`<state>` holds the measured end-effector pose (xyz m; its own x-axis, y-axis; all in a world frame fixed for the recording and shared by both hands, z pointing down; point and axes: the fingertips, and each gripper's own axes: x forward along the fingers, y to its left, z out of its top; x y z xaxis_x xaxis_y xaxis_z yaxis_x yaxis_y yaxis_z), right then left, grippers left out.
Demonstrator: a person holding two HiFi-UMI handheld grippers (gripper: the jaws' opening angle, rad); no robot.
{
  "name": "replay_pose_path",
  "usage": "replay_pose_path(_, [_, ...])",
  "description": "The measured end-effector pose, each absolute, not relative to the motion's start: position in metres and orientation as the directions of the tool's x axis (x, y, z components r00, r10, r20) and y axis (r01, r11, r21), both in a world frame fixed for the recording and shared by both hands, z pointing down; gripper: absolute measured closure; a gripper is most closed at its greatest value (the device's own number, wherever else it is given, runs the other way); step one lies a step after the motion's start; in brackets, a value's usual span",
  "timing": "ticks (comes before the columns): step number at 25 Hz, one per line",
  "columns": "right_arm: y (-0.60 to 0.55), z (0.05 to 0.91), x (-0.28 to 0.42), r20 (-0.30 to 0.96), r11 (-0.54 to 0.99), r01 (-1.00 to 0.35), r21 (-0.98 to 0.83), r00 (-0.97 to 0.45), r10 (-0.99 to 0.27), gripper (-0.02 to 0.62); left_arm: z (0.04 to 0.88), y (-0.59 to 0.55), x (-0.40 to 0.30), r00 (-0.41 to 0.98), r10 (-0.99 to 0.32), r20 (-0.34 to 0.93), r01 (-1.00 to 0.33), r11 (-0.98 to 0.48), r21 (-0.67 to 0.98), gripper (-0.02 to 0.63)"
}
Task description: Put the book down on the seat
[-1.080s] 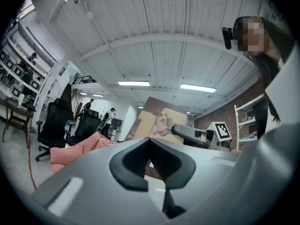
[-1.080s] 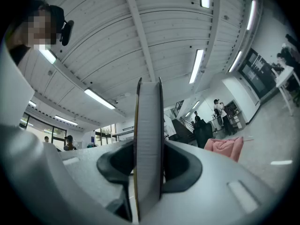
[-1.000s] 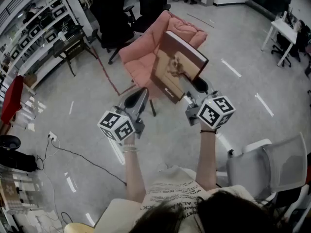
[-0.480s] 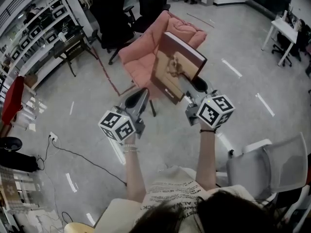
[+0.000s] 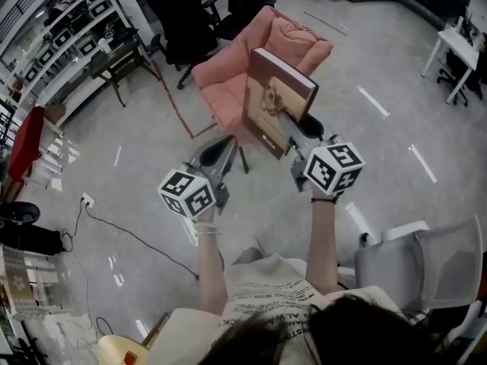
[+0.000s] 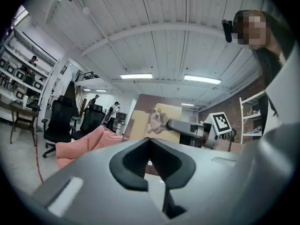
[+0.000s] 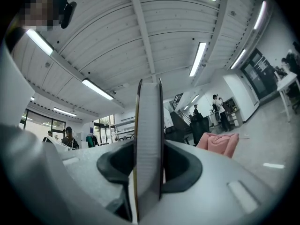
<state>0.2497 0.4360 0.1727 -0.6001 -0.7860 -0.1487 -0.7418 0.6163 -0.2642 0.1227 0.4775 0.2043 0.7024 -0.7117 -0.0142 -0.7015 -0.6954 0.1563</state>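
**Operator:** Where's the book?

**Spotter:** In your right gripper (image 5: 295, 131). The book (image 5: 275, 101) stands upright out of its jaws, clamped by a lower corner, with the dog cover turned toward you. In the right gripper view you see it edge-on. The page block runs straight up between the two pads, and both pads press on the covers.

**Operator:** And my left gripper?

**Spotter:** Your left gripper (image 5: 217, 150) is about level with the right one, just to its left, and apart from the book. Its jaws are together with nothing between them. From there the book is ahead and to the right.

**Operator:** Where's the seat?

**Spotter:** The pink seat (image 5: 224, 90) is on the floor (image 5: 137, 181) ahead of both grippers, past the book. You hold the book in the air on your side of it, and it isn't touching the seat. From the right gripper the seat shows low and to the right of the book's edge. From the left gripper it shows low and to the left of the book.

**Operator:** Anything else close by?

**Spotter:** Black chairs (image 5: 183, 29) stand beyond the seat. A white chair (image 5: 426, 261) is behind your right gripper, to its right.
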Motion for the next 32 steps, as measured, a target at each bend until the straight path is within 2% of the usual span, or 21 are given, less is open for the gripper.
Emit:
replay_pose_path(15, [0.339,0.213,0.202,-0.061,0.586,-0.768,-0.26,-0.592,-0.803,0.448,0.243,0.387,0.077,0.696,-0.718,0.029,-0.707,-0.677,0.204,0.617])
replay_pose_path(26, [0.238,0.236,0.138,-0.012,0.555,-0.778,-0.295,-0.578,-0.816,0.448,0.269,0.283,0.015,0.712,-0.699,0.063,-0.689,-0.679,0.253,0.617])
replay_pose_path(32, [0.194,0.238,0.091,-0.003,0.543,-0.78,-0.313,-0.57,-0.821,0.448,0.269,0.24,-0.04,0.71,-0.7,0.07,-0.69,-0.673,0.267,0.617])
